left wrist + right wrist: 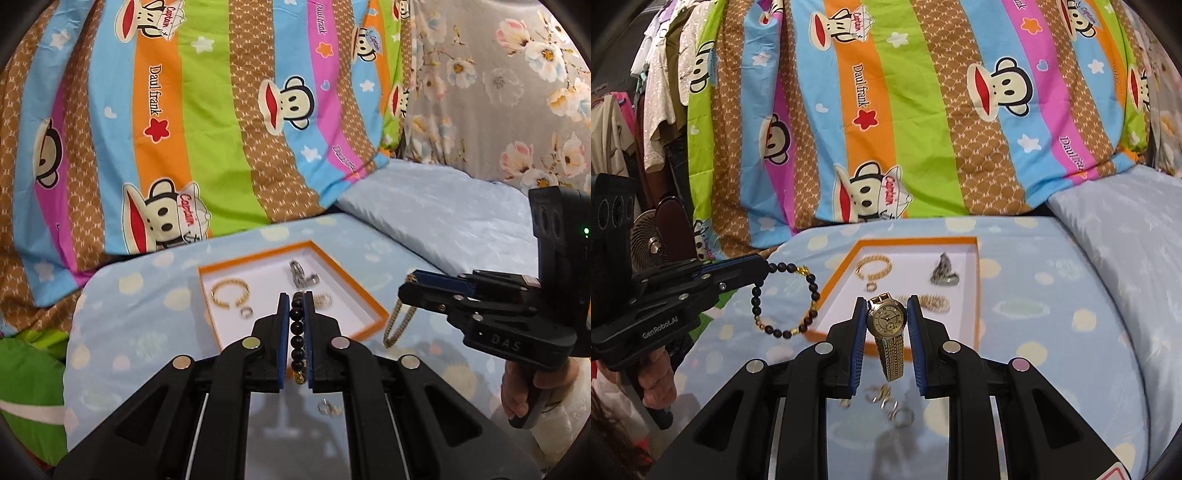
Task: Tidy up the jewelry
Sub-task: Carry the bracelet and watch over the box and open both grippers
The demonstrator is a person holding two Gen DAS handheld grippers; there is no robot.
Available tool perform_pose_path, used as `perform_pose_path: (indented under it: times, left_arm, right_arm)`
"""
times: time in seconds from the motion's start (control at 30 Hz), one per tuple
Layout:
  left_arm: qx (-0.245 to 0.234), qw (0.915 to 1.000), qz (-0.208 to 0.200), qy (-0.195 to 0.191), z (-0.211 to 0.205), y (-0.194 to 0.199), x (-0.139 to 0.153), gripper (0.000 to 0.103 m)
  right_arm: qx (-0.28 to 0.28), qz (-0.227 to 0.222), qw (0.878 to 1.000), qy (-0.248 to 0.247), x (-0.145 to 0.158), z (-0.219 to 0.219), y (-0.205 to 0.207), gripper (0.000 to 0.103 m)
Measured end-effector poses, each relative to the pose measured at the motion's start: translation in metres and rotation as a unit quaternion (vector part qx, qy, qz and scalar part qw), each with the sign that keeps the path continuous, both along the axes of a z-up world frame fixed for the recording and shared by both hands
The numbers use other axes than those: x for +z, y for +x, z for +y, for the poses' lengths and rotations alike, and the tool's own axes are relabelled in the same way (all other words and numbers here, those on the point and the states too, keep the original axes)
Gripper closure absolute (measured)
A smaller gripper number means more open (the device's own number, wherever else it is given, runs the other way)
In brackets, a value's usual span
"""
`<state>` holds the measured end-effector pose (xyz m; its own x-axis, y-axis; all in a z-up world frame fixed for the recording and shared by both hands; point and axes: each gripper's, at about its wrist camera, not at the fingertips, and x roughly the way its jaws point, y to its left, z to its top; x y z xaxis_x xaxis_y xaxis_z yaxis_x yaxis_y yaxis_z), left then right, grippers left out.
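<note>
Behind everything, my striped monkey-print quilt [886,110] fills the background, with the pale blue spotted sheet [1052,332] below it. On that sheet lies the orange-rimmed box [977,295], holding a gold bangle [873,266], a silver piece [943,275] and a small ring [246,312]. My left gripper [296,306] is clenched on the black bead bracelet [786,299], lifted beside the box. My right gripper [886,317] grasps the gold watch [886,319] by its case, strap dangling. Loose rings [894,406] lie beneath.

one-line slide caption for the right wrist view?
Right gripper clamps a gold metal-band wristwatch above the orange-rimmed white tray; left gripper holds a black beaded bracelet.
</note>
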<state>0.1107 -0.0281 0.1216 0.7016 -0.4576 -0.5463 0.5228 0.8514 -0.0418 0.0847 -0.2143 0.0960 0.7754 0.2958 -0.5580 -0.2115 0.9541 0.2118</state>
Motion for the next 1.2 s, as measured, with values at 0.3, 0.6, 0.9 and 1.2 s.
perform_pose_path:
  times: [0.3, 0.6, 0.9, 1.2]
  left_arm:
    - [0.031, 0.9982, 0.045, 0.025, -0.016, 0.069, -0.060, 0.097]
    - [0.057, 0.9944, 0.084, 0.031, -0.001, 0.086, -0.100, 0.096]
    - [0.083, 0.9924, 0.085, 0.032, 0.005, 0.091, -0.110, 0.068]
    - [0.094, 0.9951, 0.031, 0.005, 0.017, 0.071, -0.078, 0.053]
  right_arm:
    - [0.000, 0.050, 0.998, -0.033, -0.031, 0.002, 0.066, 0.083]
    - [0.022, 0.104, 0.993, -0.061, -0.080, 0.020, 0.091, 0.082]
    - [0.017, 0.085, 0.995, -0.057, -0.083, 0.018, 0.089, 0.076]
    - [-0.021, 0.049, 0.998, -0.026, -0.049, -0.012, 0.066, 0.075]
